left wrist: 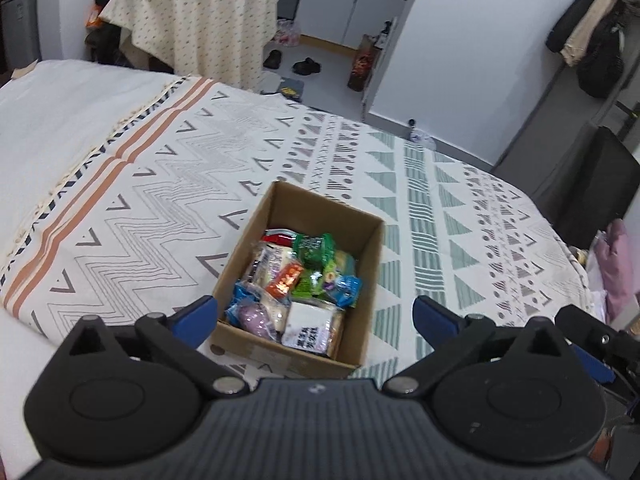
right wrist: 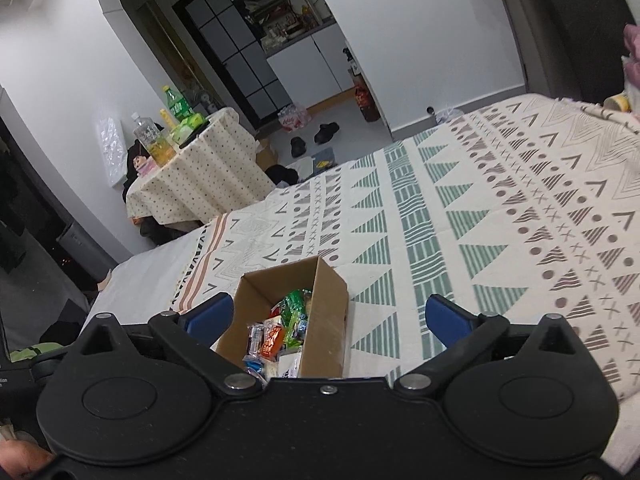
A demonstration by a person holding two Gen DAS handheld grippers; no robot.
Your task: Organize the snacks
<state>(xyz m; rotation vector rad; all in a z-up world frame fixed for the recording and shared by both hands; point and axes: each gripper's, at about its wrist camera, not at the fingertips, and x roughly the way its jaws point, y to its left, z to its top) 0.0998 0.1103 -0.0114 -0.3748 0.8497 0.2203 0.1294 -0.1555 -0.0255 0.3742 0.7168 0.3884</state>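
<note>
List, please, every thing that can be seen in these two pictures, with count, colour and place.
Brown cardboard box: one, open, on the bed.
Wrapped snack packets: many, mixed green, blue, orange, white, inside the box.
Patterned cream bedspread: one, green and grey motifs, under the box.
Round table with dotted cream cloth: one, beyond the bed.
Drink bottles: several, clear, yellow and green, on the table.
Dark shoes: one pair, on the floor.
White cabinet: one, far wall.
Left gripper: black, blue pads, open, nothing held.
Right gripper: same, open, nothing held.
</note>
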